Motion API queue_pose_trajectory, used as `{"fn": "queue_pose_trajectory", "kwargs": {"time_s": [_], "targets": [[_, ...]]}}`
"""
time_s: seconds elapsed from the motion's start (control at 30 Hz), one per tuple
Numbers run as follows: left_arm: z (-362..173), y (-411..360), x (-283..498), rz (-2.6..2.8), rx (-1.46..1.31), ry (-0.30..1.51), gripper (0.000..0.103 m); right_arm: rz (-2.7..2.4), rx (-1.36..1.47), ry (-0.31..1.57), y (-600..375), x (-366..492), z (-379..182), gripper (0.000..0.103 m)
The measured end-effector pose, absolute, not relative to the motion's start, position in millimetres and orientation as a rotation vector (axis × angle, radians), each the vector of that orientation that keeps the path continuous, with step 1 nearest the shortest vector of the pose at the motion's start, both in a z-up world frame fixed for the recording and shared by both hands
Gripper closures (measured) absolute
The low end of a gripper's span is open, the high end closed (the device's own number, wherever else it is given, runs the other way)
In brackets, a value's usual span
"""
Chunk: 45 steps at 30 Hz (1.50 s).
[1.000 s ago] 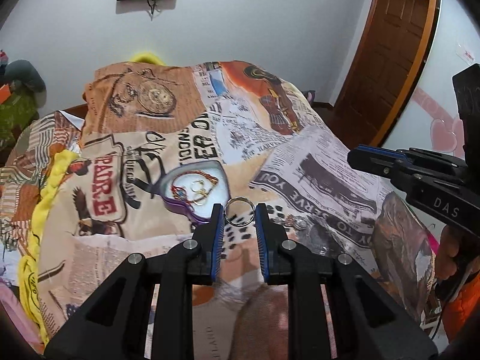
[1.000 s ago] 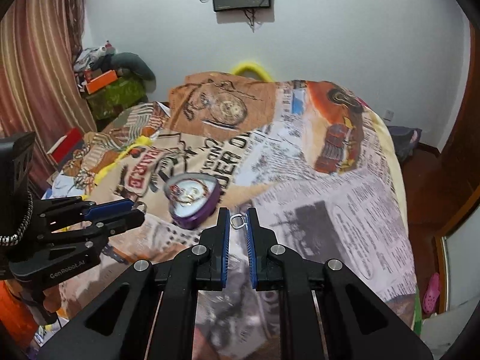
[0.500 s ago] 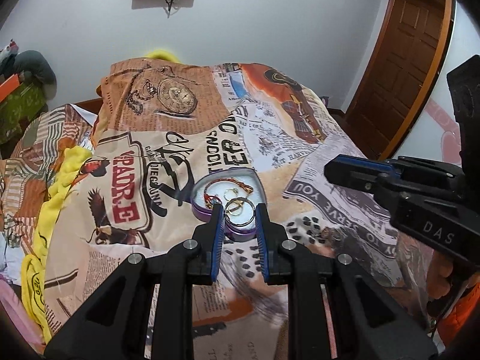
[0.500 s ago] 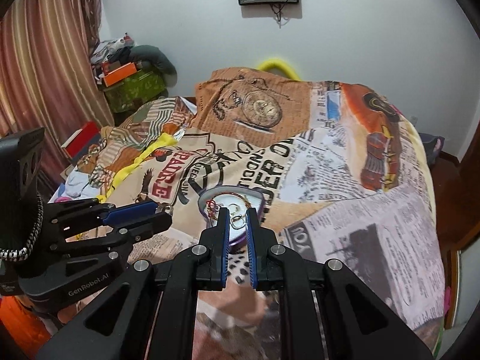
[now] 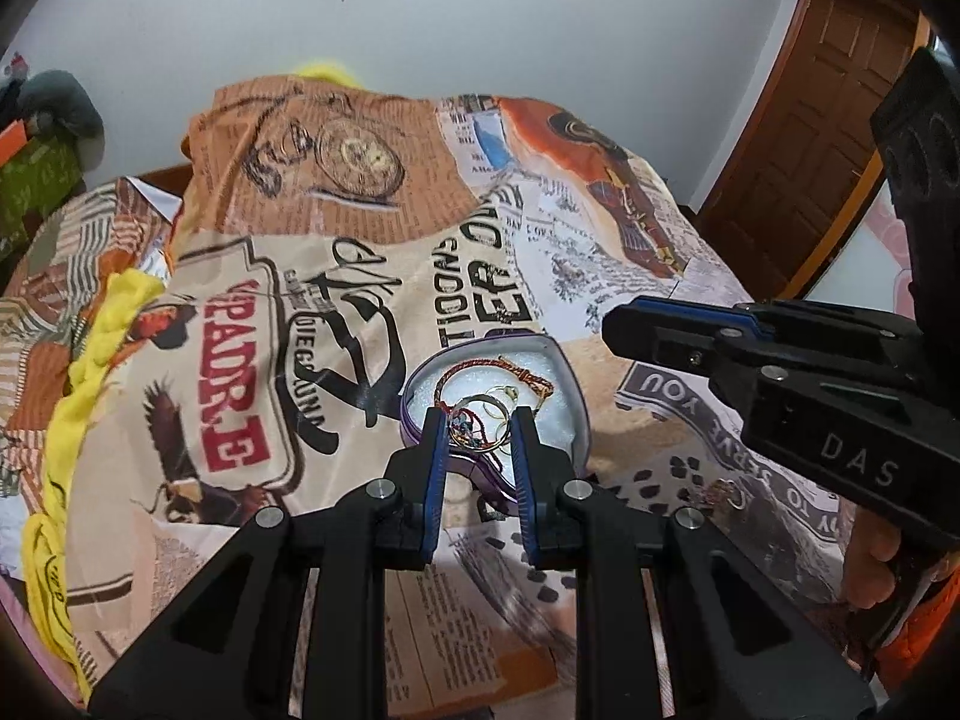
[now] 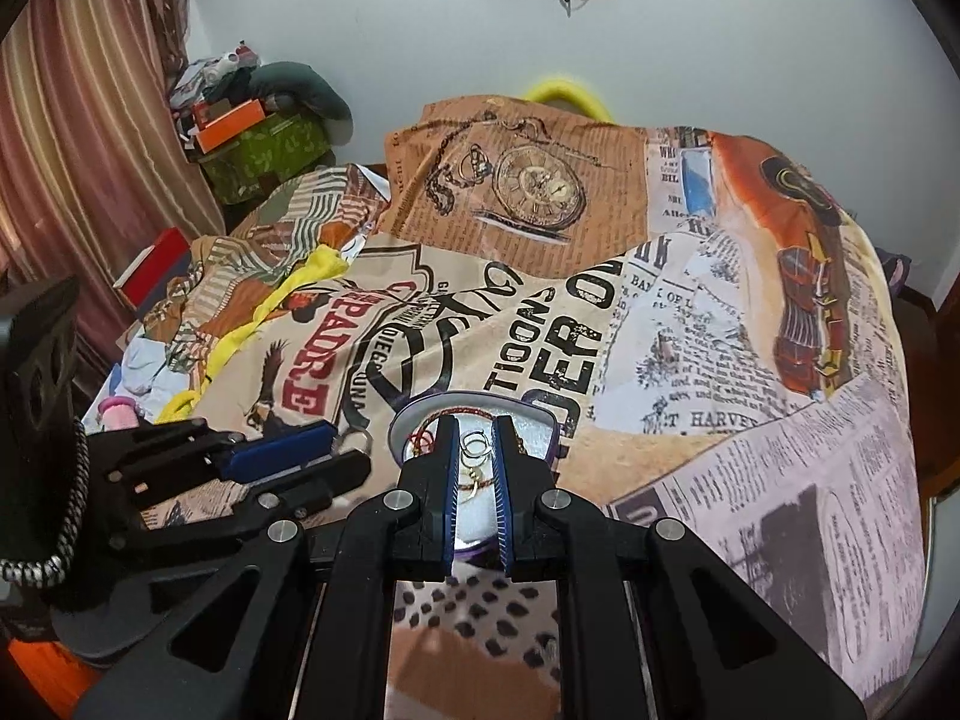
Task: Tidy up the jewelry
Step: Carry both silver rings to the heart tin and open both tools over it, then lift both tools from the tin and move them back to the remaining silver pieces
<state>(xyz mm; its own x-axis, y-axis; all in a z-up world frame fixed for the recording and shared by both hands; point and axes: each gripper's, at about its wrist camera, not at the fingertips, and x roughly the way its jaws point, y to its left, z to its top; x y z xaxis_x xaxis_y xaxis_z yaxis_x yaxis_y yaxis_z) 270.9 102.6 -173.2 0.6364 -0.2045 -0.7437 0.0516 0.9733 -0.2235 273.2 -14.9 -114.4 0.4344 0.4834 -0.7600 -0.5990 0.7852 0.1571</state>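
Observation:
A purple heart-shaped jewelry box [image 5: 567, 387] lies open on the printed bedspread and holds a red cord bracelet [image 5: 510, 369] and gold rings. My left gripper [image 5: 478, 420] hangs over the box's near edge, jaws shut on a metal ring [image 5: 480, 405]. My right gripper [image 6: 477, 443] is also over the box [image 6: 414, 417], jaws shut on a small silver ring [image 6: 477, 443]. The right gripper also shows in the left wrist view [image 5: 672, 324], right of the box. The left gripper also shows in the right wrist view [image 6: 342, 456], left of the box.
The printed bedspread [image 5: 372, 252] covers the bed. A small metal piece [image 5: 735, 495] lies on the cloth right of the box. A wooden door [image 5: 822, 138] stands at the right. Boxes and clothes [image 6: 258, 126] are piled by the curtain at the left.
Both grippers have moved forward over the bedspread with their rings and now hang over the open jewelry box. The box looks closer and larger in both views.

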Motion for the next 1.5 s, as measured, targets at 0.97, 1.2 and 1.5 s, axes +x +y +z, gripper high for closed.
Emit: {"fn": "queue_pose_trajectory", "kwargs": {"time_s": [0.97, 1.2, 1.5], "targets": [[-200.5, 89.1, 296.9, -0.176, -0.142, 0.928, 0.083, 0.678, -0.106, 1.106, -3.2, 313.5, -159.3, 0.09], [-182.9, 90.5, 284.3, -0.161, -0.138, 0.904, 0.083, 0.663, -0.116, 1.075, -8.0, 305.1, -145.3, 0.086], [-146.4, 87.9, 259.1, -0.135, -0.12, 0.856, 0.083, 0.636, -0.137, 0.971, -27.9, 274.2, -107.7, 0.086]]}}
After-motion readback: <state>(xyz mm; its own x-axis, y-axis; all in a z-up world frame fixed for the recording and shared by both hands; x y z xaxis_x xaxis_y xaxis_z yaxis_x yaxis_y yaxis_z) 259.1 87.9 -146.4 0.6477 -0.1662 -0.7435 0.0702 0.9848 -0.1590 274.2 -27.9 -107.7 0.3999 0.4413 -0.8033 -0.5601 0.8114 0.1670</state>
